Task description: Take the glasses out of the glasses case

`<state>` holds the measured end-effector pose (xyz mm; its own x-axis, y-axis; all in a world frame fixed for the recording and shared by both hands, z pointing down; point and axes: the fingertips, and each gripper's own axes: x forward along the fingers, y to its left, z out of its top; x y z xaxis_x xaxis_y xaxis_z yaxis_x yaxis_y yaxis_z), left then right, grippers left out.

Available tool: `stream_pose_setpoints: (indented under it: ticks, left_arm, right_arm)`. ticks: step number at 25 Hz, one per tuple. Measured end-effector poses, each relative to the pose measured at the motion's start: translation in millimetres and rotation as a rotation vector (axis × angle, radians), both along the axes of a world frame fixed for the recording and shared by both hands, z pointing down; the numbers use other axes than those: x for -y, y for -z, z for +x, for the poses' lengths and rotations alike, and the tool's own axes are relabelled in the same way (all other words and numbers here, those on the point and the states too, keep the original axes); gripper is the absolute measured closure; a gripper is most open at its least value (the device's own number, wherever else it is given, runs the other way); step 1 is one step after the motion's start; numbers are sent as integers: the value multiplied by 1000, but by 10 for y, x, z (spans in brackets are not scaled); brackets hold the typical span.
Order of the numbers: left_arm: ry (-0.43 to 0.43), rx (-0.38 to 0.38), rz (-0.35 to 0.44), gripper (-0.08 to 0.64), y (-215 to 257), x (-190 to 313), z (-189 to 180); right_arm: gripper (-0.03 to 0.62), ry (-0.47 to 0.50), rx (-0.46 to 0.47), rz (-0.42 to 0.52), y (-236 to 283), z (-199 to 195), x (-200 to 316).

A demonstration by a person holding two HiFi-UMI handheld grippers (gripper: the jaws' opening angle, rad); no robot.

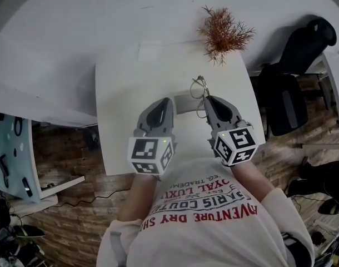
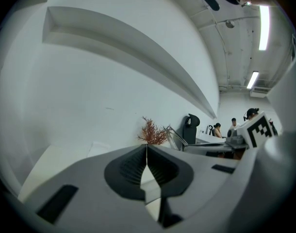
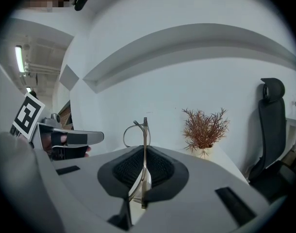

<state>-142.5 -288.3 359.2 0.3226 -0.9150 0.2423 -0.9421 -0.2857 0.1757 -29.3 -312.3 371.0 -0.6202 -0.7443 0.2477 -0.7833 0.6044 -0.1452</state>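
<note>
The wire-framed glasses point(image 3: 145, 130) are pinched by one temple between the jaws of the right gripper point(image 3: 144, 148). The jaws of the left gripper point(image 2: 147, 148) are pressed together. The grey glasses case point(image 1: 183, 102) is seen lying between both grippers on the white table point(image 1: 125, 93).

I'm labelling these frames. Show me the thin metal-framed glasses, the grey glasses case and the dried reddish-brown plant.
thin metal-framed glasses point(image 3: 144, 130): right gripper view, upright frame edge.
grey glasses case point(image 1: 185, 103): head view, top face.
dried reddish-brown plant point(image 1: 224, 33): head view, branch cluster.
</note>
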Motion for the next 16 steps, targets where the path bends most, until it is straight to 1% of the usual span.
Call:
stream_pose_setpoints:
  ticks: [8,16]
  left_arm:
    - [-13,-8,-3,552,1,-37,92]
    - [-20,-15,-1,552,7,-107,187]
  right_arm:
    - [566,7,5,-6,-18,38,-42]
    - [566,-15,0,24,13,147,-104]
